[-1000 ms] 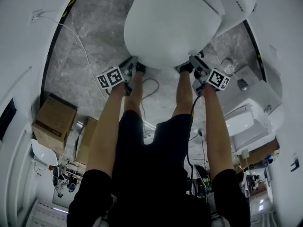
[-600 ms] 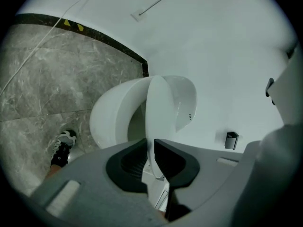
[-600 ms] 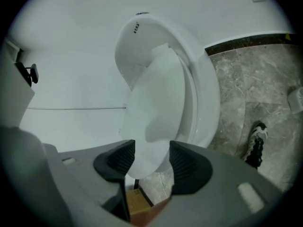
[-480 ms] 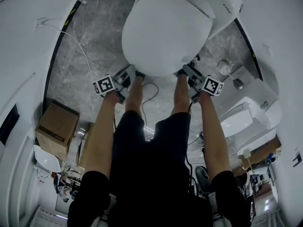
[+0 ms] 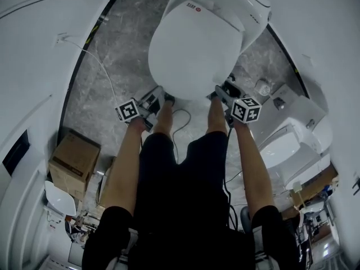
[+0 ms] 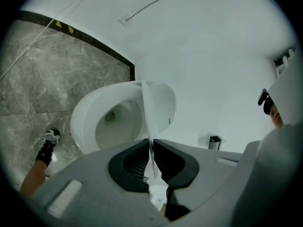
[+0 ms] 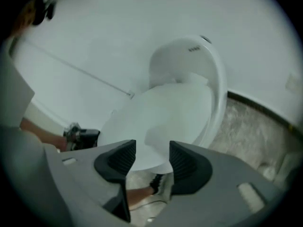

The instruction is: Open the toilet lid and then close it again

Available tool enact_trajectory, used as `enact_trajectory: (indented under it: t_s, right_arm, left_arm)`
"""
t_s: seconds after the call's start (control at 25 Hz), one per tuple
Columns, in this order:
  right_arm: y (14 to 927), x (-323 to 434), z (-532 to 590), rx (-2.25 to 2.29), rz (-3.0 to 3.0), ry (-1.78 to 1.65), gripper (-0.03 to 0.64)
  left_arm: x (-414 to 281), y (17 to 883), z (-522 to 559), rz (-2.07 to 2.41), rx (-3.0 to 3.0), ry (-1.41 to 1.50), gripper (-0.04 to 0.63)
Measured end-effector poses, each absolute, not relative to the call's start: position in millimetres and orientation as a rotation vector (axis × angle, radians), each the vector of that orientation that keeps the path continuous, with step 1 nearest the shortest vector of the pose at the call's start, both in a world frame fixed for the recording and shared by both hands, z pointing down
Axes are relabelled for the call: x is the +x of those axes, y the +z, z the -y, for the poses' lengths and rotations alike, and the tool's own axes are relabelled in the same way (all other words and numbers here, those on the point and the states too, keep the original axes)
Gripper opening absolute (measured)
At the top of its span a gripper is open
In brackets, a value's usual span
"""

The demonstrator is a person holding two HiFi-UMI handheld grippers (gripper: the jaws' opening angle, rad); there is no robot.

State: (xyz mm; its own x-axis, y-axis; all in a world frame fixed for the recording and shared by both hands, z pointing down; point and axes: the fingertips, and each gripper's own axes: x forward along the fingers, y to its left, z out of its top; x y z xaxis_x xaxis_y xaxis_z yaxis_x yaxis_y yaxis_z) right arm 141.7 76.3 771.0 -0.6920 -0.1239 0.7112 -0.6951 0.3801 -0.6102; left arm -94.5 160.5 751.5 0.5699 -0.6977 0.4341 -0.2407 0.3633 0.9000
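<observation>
The toilet lid (image 5: 194, 55) stands partly raised off the toilet bowl (image 6: 106, 122). At the bowl's front, the left gripper (image 6: 151, 150) has just closed its jaws and pinches the lid's thin rim. The right gripper (image 7: 152, 157) has its jaws spread, just narrowed a little, with the rim between them unpressed.

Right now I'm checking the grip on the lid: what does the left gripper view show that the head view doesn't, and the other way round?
Only the left gripper view: the jaws of the left gripper, which have just been closing, shut on the thin edge of the lid, and the inside of the bowl.
Only the head view: the right gripper at the lid's other side (its jaws have just closed a little further) and a box.
Both: the lid, the left gripper, the grey floor and a shoe.
</observation>
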Motion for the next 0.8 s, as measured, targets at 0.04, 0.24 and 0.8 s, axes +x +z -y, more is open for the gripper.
enact_trajectory:
  t_s: [0.04,0.24,0.8]
  right_arm:
    - [759,135,-75,0.662,2.108,1.165,0.216]
    - [694,85,-93,0.378,2.271,0.635,0.227]
    - [676,52,-133,0.196,2.186,-0.013,0.282]
  left_arm:
    - [-92,742,-155,0.952,1.196,-0.414,0.034]
    - [-85,710,-139,0.916,1.210,-0.508,0.034]
    - [-73,666,-106,0.943,1.225,-0.628,0.034]
